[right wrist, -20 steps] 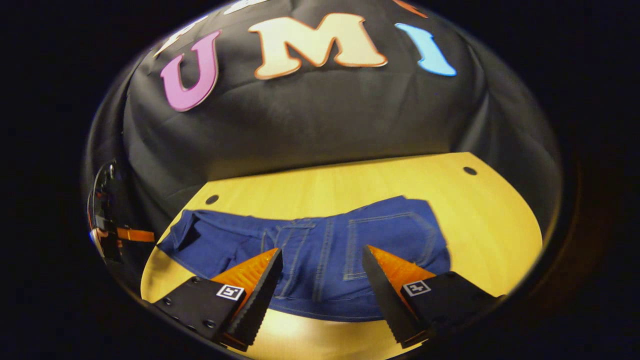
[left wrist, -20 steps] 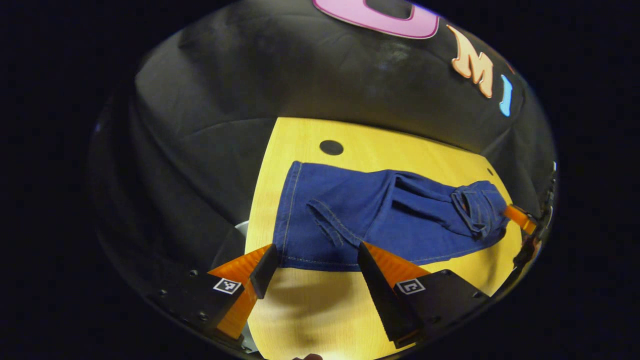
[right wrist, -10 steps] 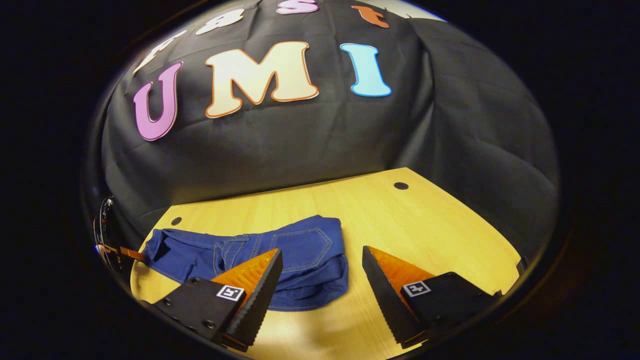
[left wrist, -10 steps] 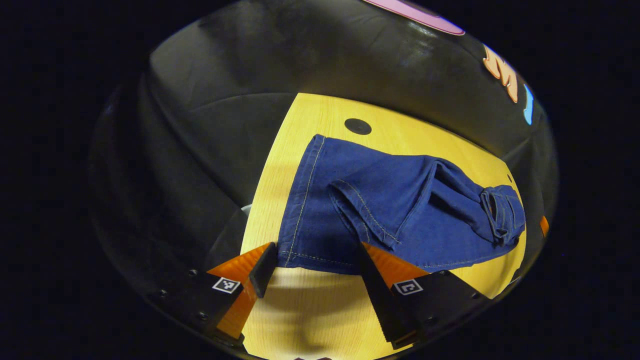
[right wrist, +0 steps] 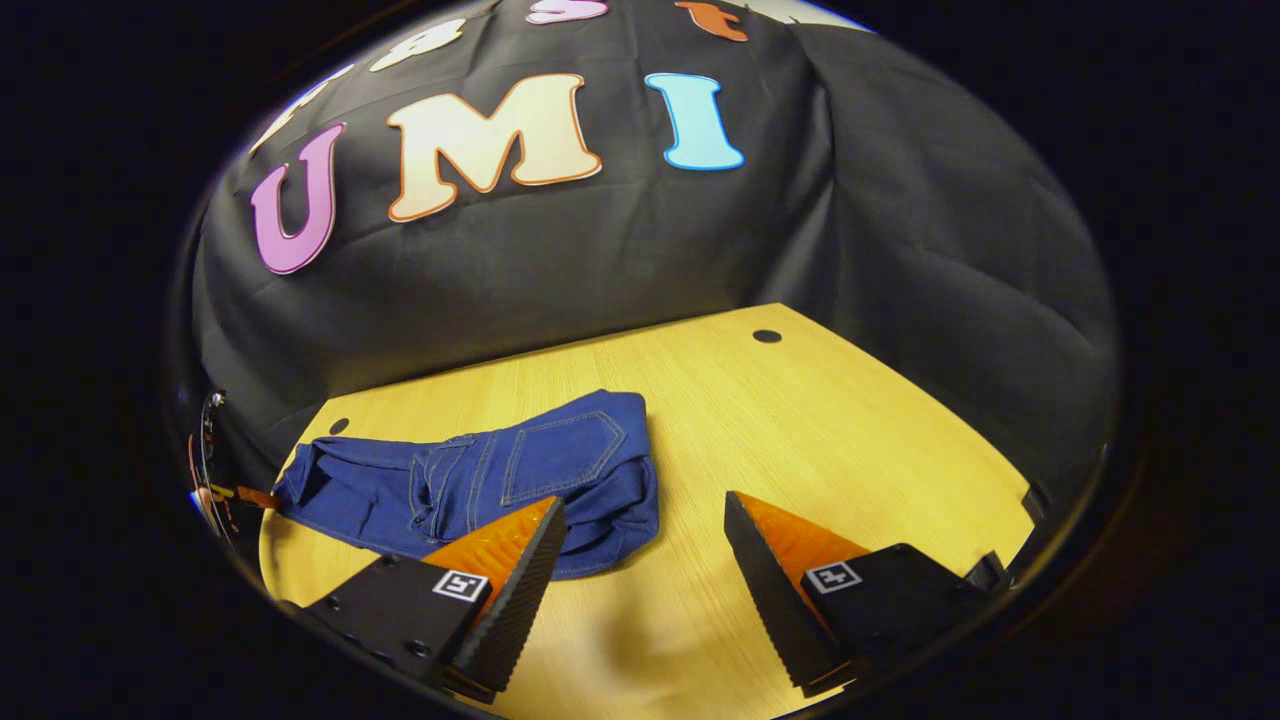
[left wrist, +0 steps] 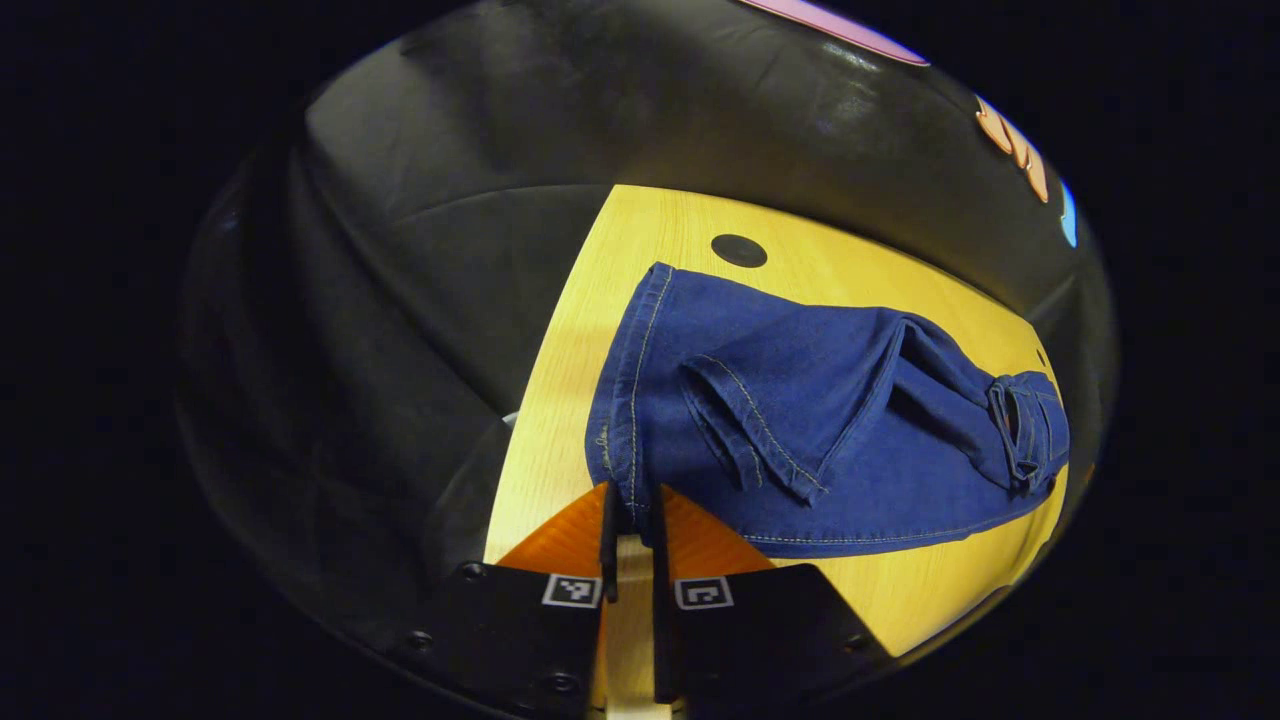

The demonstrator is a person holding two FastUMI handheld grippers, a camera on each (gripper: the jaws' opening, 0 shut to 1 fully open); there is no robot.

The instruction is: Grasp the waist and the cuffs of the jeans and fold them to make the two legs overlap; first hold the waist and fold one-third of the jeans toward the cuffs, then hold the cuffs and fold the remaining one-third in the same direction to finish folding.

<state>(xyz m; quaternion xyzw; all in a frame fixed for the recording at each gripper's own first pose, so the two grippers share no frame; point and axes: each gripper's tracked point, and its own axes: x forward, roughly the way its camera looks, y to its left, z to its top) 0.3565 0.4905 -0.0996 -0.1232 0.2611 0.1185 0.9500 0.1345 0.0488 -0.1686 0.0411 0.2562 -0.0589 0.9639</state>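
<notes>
1. Left gripper view: jeans [left wrist: 800, 420] lie on the wooden tabletop [left wrist: 680, 225], waist end far right, one leg folded partway over the other. Left tool [left wrist: 630, 520] is clenched on the near cuff corner [left wrist: 615, 470], both fingers pressing the hem. Round dark hole [left wrist: 738, 250] beyond the cuffs.
2. Right gripper view: right tool [right wrist: 640, 555] is released, fingers spread, hovering above bare tabletop [right wrist: 820, 430] just beside the waist [right wrist: 600, 480]; back pocket faces up.
3. Step judged: legs-overlap fold under way. Next calls for the right tool to grip the waist.
4. Writing: none legible; square markers on the tools.
</notes>
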